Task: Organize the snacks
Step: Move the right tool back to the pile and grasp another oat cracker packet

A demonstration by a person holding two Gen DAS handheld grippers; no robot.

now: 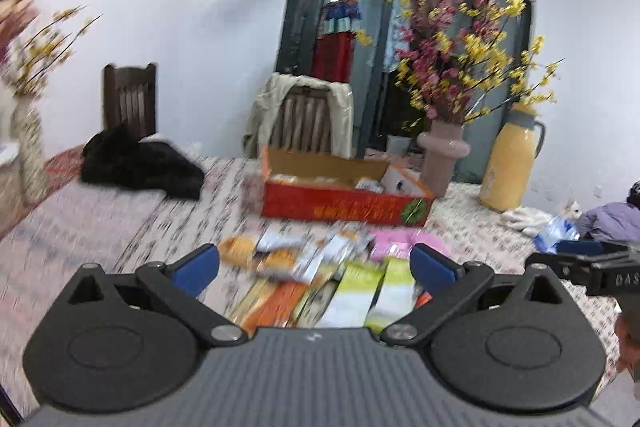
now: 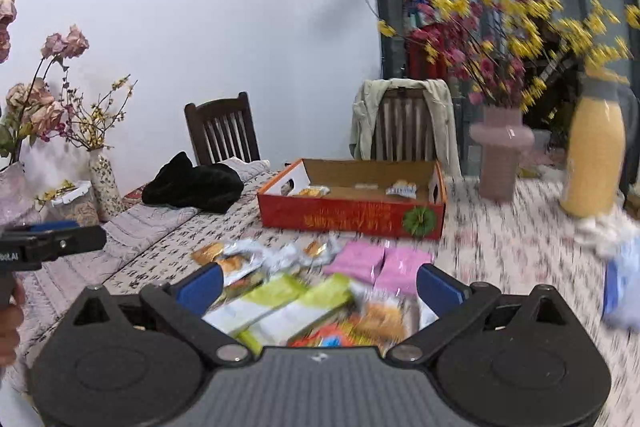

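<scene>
**Tongs and snack stock, worktop survey**

Left tongs [image 1: 315, 263]: jaws wide apart, holding nothing, poised above the near edge of the snack pile. Right tongs [image 2: 319, 285]: likewise spread and empty, over the same heap from the other side.

Snack packets [image 2: 296, 291]: loose on the patterned worktop [image 2: 500, 247], between the tongs and the box. Green-and-white sachets [image 2: 276, 301] lie nearest; pink packs [image 2: 380, 261] and foil-wrapped cakes [image 2: 236, 255] just beyond. Blur hides the print.

Handling, by judgement: light, soft, crinkly film, likely slippery; contents crushable. Take each at a sealed edge or across its flat middle, gently.

Red cardboard box [image 2: 352, 217]: open, behind the pile, a few items already inside; the probable destination.

Further out: pink vase [image 2: 500, 155], yellow flask [image 2: 596, 155].
</scene>
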